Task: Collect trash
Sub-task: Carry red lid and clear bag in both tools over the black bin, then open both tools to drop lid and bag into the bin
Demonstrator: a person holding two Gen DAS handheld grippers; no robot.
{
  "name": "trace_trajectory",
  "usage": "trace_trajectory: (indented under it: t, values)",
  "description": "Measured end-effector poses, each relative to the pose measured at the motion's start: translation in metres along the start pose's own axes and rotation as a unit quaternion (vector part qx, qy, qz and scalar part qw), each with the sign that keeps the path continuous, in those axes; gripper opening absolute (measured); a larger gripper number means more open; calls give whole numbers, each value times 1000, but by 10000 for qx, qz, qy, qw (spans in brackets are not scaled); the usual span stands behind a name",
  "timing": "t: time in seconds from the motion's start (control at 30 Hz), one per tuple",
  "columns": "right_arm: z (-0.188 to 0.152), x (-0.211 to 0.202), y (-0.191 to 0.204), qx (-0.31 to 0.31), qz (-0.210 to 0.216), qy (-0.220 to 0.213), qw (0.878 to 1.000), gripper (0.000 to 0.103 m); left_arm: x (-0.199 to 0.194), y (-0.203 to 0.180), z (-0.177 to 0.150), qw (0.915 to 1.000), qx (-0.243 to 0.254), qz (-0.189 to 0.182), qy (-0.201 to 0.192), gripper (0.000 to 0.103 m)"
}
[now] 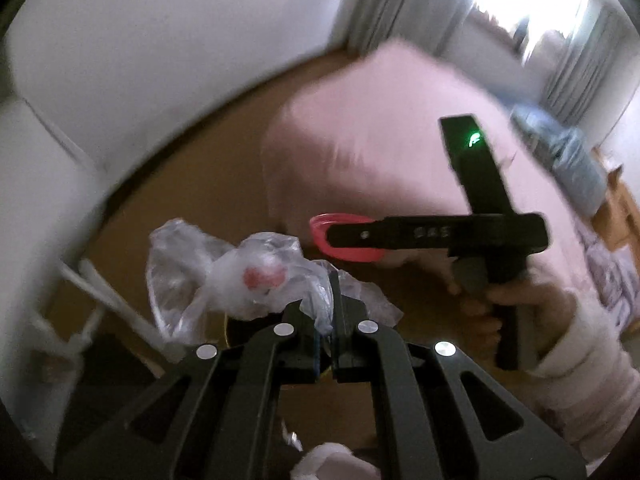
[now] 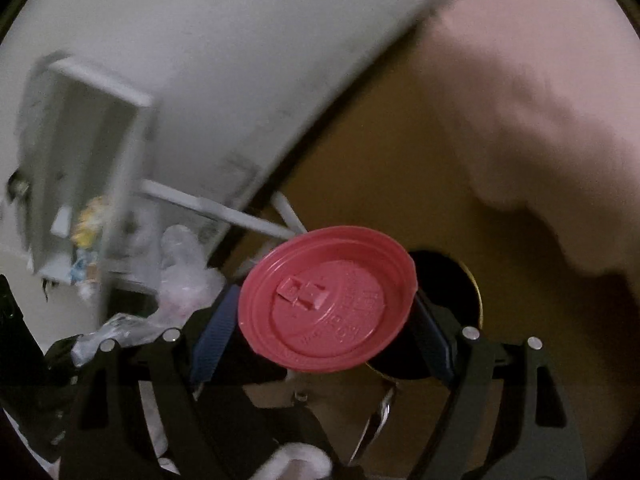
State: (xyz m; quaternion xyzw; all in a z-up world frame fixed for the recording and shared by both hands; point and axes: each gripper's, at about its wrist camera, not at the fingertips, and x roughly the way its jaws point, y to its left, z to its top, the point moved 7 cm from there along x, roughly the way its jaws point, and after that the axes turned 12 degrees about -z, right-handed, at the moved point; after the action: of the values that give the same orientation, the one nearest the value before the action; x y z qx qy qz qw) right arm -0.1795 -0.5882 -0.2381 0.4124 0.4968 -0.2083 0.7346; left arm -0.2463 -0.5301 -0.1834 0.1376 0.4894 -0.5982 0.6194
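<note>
Left wrist view, item one: left tool (image 1: 334, 292), black, two-fingered, jaws pressed together on a crumpled clear plastic bag (image 1: 240, 276). The bag bunches out to the left of the fingertips, held in the air over the brown floor (image 1: 224, 168); a blurred pinkish-red patch shows through the film. Whether that patch is print or contents cannot be told.

Item two, same view: right tool (image 1: 344, 240), seen side-on to the right, gripped by a hand (image 1: 500, 296) in a pale pink sleeve (image 1: 580, 360). A green light glows on its upright black body. A red lid (image 1: 340, 236) sits at its tip, edge-on.

Right wrist view, item three: right tool (image 2: 326, 312), jaws spread wide, blue-padded fingers (image 2: 216, 332) bearing on opposite edges of the red lid (image 2: 326, 312). The lid is a round plastic cup lid, tilted, with raised lettering and a small moulded tab; the lettering is too blurred to read. It is held clear of the floor (image 2: 400, 168).

Item four, surroundings: white wall (image 2: 240, 60) meeting the brown floor; a white frame with thin white bars (image 2: 208, 204) low by the wall; the clear bag (image 2: 184, 276) visible at left of the lid. A dark round opening with a yellowish rim (image 2: 472, 300) lies behind the lid. Both views are motion-blurred.
</note>
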Motion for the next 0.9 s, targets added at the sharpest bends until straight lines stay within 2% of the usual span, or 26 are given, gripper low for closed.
trace_trajectory:
  t: [0.1,0.27,0.4,0.5,0.53,0.57,0.6,0.63,0.7,0.8,0.87,0.9]
  values:
    - [-18,56,-41,440,34,505,9977,79,64,39,-16,9974,-280,174,637,2]
    - [-36,127,-62,896,-3,1114,9897,79,134,84,-35,9889,-543,438,1310,2]
    - [-43,157,-78,1031,-56,1388,9849,79,154,102,-54,9840,-954,235,1486,2]
    - [-42,161,-84,1072,-160,1409,9841,82,162,110,-58,9830,-1050,151,1496,3]
    - [-40,157,-87,1099,-195,1378,9841,90,161,113,-59,9823,-1096,178,1509,8]
    - [-37,152,-87,1128,-201,1339,9843,96,160,113,-58,9807,-1172,174,1558,35]
    - [-35,145,-88,1151,-196,1269,9850,96,159,115,-60,9783,-1314,90,1602,59]
    - [-32,137,-91,1167,-244,1183,9858,96,154,115,-58,9795,-1373,49,1473,89]
    - [-28,119,-97,1189,-353,1036,9869,96,142,109,-51,9869,-1174,-14,1102,89]
    - [-14,78,-111,1179,-857,569,9877,96,121,83,-47,9935,-658,-272,889,90]
    - [-2,36,-110,968,-1294,-45,9869,96,93,47,-40,9974,-5,-459,559,90]
    - [6,4,-101,751,-1597,-535,9829,96,80,32,-34,9977,254,-500,389,90]
